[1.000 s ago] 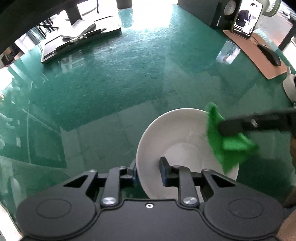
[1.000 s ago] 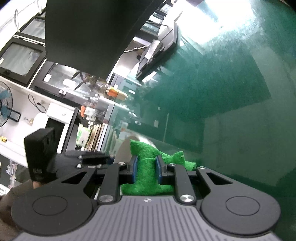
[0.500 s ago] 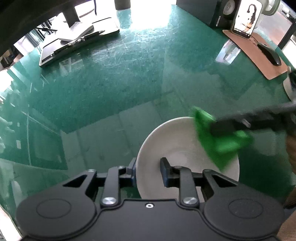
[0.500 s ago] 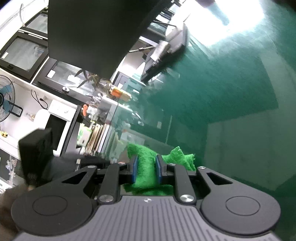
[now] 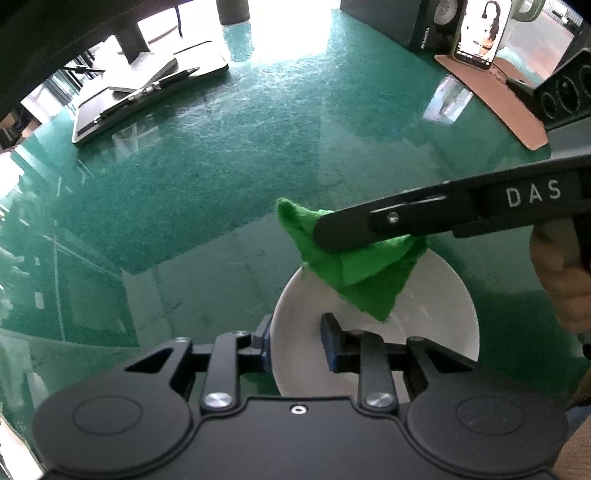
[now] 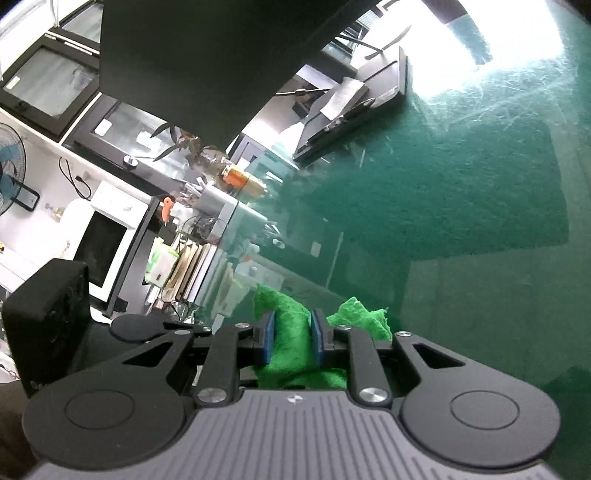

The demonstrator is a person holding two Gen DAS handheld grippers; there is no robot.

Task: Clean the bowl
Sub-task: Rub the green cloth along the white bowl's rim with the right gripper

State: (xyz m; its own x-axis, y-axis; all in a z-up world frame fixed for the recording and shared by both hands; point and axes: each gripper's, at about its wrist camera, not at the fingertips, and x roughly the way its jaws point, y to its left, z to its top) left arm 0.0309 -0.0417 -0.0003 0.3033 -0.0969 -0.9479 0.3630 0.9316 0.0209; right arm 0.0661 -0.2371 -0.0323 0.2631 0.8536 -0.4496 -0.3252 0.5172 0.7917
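A white bowl (image 5: 436,314) sits on the green glass table, seen in the left wrist view. My left gripper (image 5: 297,338) is shut on the bowl's near-left rim, one finger outside and one inside. My right gripper (image 6: 291,332) is shut on a green cloth (image 6: 290,343). In the left wrist view the right gripper's fingers (image 5: 369,225) hold the green cloth (image 5: 354,273) above the bowl's far rim, with a corner hanging over the bowl. The bowl is hidden in the right wrist view.
A laptop with a pen (image 5: 147,92) lies at the far left of the table (image 5: 221,166). A phone (image 5: 480,33), a speaker (image 5: 406,22) and a brown mouse pad (image 5: 498,99) stand at the far right. A shelf with books (image 6: 184,266) is beyond the table edge.
The right gripper has lifted the green cloth up and to the left, from the bowl's right rim to above its far rim. The left gripper keeps its hold on the bowl.
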